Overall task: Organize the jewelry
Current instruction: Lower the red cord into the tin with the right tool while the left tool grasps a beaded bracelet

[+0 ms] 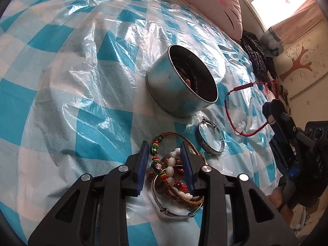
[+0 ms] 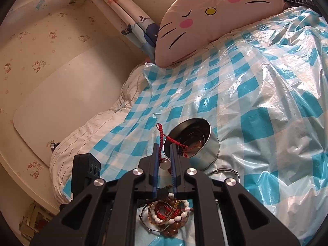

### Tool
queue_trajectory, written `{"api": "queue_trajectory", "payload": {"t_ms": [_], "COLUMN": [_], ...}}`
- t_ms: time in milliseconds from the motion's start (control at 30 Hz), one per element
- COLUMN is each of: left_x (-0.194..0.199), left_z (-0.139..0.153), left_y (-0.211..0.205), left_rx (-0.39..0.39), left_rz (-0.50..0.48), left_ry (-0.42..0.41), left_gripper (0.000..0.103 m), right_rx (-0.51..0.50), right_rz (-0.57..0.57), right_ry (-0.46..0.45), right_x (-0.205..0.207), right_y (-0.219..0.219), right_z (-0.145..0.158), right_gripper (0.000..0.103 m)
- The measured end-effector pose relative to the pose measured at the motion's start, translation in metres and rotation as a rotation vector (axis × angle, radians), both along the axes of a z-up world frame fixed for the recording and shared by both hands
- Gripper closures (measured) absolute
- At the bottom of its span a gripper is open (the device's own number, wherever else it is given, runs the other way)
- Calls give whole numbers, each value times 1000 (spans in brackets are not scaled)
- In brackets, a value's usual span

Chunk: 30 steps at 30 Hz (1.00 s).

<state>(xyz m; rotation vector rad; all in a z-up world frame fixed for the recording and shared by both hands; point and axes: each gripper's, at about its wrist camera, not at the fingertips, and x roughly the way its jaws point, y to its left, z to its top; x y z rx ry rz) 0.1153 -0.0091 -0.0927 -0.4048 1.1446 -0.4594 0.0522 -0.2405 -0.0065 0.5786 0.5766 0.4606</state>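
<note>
- Bracelets in a pile (image 1: 174,174) lie at the bottom centre of the left view; left gripper (image 1: 164,160) is released around them, pads not pressing.
- Right gripper (image 2: 164,160) is clenched on a red cord bracelet (image 2: 164,137).
- Silver bangle (image 1: 211,139) lies beside the metal tin (image 1: 180,86).
- Checked plastic sheet (image 1: 82,82) covers the bed; pink cat pillow (image 2: 215,16) is at upper right.
</note>
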Motion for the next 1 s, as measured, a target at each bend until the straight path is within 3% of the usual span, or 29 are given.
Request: {"api": "queue_trajectory", "payload": {"t_ms": [100, 233, 367, 467, 567, 767, 1000], "left_x": [0, 9, 10, 10, 10, 7, -11], "left_z": [-3, -11, -12, -8, 2, 16, 64], "left_y": [-2, 12, 10, 14, 21, 24, 7], "left_rx": [24, -52, -57, -147, -238, -286, -191], "left_rz": [8, 51, 36, 31, 40, 48, -3], "left_ry": [0, 51, 50, 38, -5, -67, -296], "left_gripper": [79, 92, 95, 95, 95, 95, 95], "right_rx": [-3, -6, -7, -7, -3, -2, 29], "right_rz": [3, 6, 7, 6, 4, 6, 7], "right_ry": [0, 2, 4, 4, 5, 3, -24], "right_x": [1, 2, 2, 2, 2, 3, 4], "right_y": [1, 2, 2, 2, 2, 1, -2], "right_z": [0, 1, 0, 0, -1, -1, 2], "right_gripper": [91, 91, 91, 91, 91, 91, 91]}}
